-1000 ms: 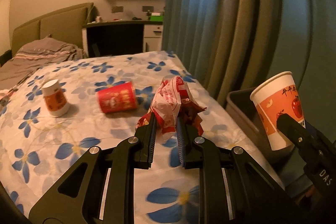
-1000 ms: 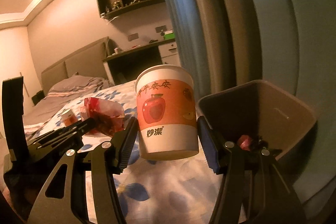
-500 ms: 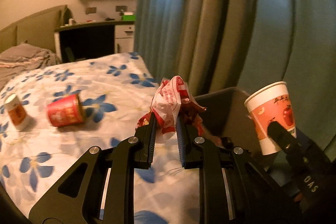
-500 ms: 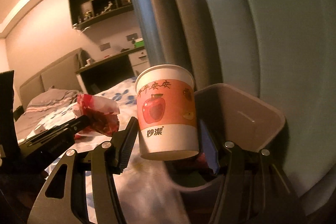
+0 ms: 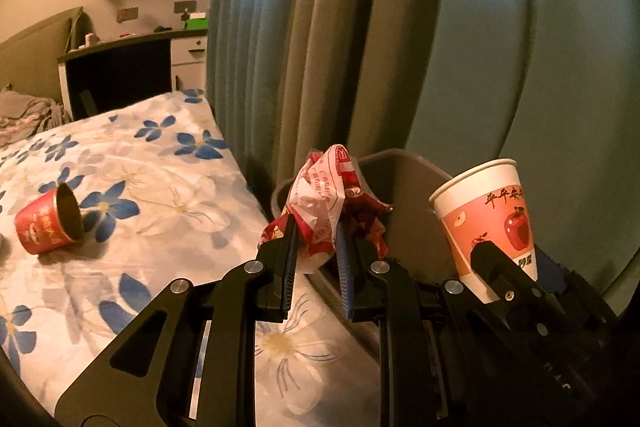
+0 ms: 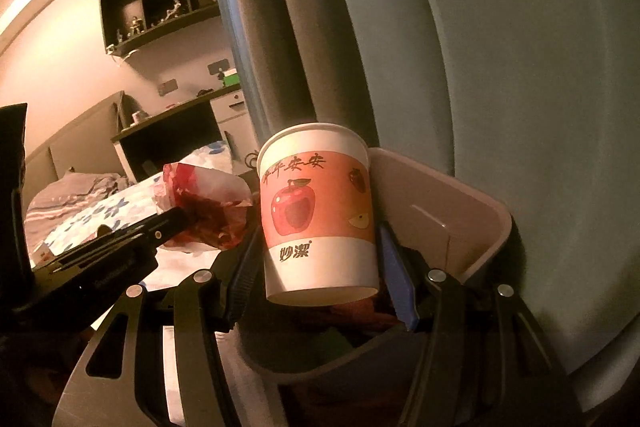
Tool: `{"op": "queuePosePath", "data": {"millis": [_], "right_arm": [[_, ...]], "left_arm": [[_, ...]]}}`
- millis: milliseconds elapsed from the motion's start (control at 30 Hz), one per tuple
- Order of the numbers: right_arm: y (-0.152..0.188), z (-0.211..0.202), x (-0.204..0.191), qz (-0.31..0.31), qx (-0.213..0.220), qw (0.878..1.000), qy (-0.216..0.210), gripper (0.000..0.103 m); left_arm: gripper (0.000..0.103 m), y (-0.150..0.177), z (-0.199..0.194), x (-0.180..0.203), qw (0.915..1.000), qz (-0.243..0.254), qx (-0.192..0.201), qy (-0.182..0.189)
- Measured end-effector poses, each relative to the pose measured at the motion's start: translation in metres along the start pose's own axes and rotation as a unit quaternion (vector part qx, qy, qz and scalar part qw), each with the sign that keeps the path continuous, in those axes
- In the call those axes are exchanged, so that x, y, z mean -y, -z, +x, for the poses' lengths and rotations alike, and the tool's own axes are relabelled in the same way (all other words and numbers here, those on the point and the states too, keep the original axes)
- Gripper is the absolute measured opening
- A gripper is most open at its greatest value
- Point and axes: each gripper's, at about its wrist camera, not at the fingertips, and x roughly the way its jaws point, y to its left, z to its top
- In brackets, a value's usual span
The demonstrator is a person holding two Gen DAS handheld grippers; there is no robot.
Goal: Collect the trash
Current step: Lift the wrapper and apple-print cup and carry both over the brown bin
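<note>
Beside curtains, left claw (image 5: 316, 247) pinches wrapper (image 5: 324, 195); right claw (image 6: 320, 267) grips cup (image 6: 318, 215).

The left gripper (image 5: 316, 251) is a matte black plastic frame with two broad angular arms, each cut through by a long slot-shaped opening. Round silver screw heads mark the pivots along its linkage bars. Its two flat fingers (image 5: 289, 259) carry ribbed pads with blue edges on their inner faces. The right gripper (image 6: 320, 267) is built alike: black slotted arms, silver pivot screws, a ribbed dark pad on the left finger and a blue pad on the right one. Faint pale lettering runs along each black housing, too dim to read.
</note>
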Motion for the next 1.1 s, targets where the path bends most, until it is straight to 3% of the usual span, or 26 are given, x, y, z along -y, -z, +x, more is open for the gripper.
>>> {"op": "queuePosePath", "data": {"millis": [267,1100], "right_arm": [[0.001,0.009,0.014,0.007,-0.006,1.0,0.011,0.057],[0.005,0.016,0.021,0.014,-0.02,0.999,0.025,0.057]], "left_arm": [[0.018,0.003,0.017,0.009,0.9998,0.008,-0.015,0.007],[0.018,-0.002,0.029,0.028,0.9993,0.032,-0.009,0.014]]}}
